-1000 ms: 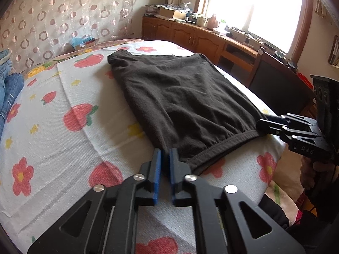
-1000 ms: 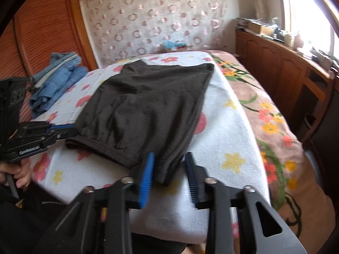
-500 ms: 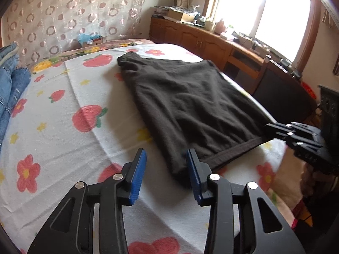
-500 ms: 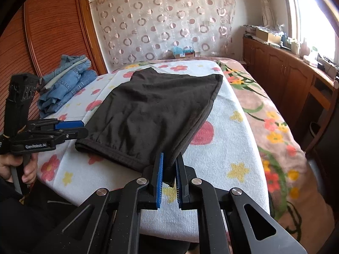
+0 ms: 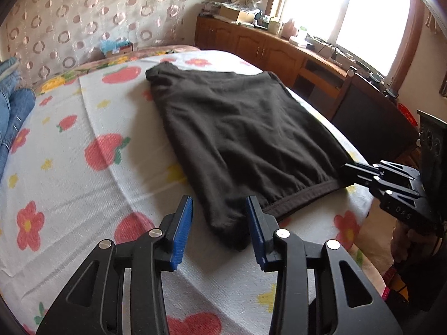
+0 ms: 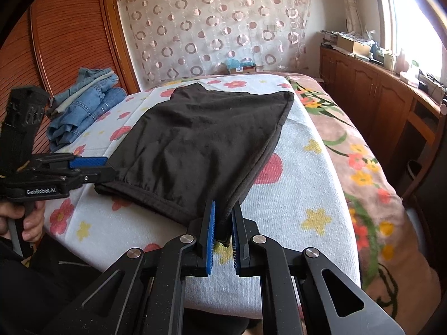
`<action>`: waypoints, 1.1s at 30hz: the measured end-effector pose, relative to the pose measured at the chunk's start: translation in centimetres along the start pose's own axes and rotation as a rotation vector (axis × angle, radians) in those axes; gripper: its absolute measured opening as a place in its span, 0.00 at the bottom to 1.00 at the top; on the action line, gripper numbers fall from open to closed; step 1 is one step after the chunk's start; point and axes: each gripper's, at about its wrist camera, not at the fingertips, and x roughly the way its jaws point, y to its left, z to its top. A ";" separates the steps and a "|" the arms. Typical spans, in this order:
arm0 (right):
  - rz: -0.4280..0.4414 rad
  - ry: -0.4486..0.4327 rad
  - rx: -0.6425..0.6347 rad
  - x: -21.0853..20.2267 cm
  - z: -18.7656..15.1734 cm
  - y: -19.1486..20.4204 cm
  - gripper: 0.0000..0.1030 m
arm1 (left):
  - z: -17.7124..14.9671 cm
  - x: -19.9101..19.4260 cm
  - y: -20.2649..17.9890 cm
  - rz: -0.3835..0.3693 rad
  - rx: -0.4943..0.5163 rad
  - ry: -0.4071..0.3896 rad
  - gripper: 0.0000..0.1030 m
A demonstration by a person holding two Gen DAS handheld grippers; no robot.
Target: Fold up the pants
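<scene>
On the bed, a pair of dark brown pants (image 5: 240,139) lies spread flat across a white towel (image 5: 83,195) printed with strawberries and flowers, waistband toward the near edge. Left gripper (image 5: 219,226) sits right at the waistband's left corner, jaws released and wide apart, the blue pads (image 5: 183,223) flanking the bunched corner of cloth without pinching it. Over on the other side, the right gripper (image 6: 222,231) has its jaws clenched on the waistband's right corner, a fold of dark fabric squeezed between the blue pads, and that corner looks lifted just off the towel. From the right wrist view, the left gripper shows side-on at the far corner, a hand (image 6: 26,217) wrapped round its handle. Folded blue jeans (image 6: 83,103) sit piled at the far left of the bed, well apart from the pants. A floral blanket (image 6: 360,167) runs along the right side, beside wooden cabinets (image 6: 391,103).
</scene>
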 end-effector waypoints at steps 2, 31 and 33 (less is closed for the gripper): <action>0.002 0.000 0.003 0.0 0.0 -0.1 0.10 | -0.1 0.1 -0.1 0.002 0.004 -0.003 0.39; 0.000 0.003 0.002 0.3 0.0 -0.5 0.10 | -0.5 -0.2 -1.0 -0.039 0.005 -0.002 0.39; 0.001 0.000 0.002 0.2 0.0 -0.5 0.10 | -0.6 -0.1 -1.2 -0.049 0.014 0.002 0.27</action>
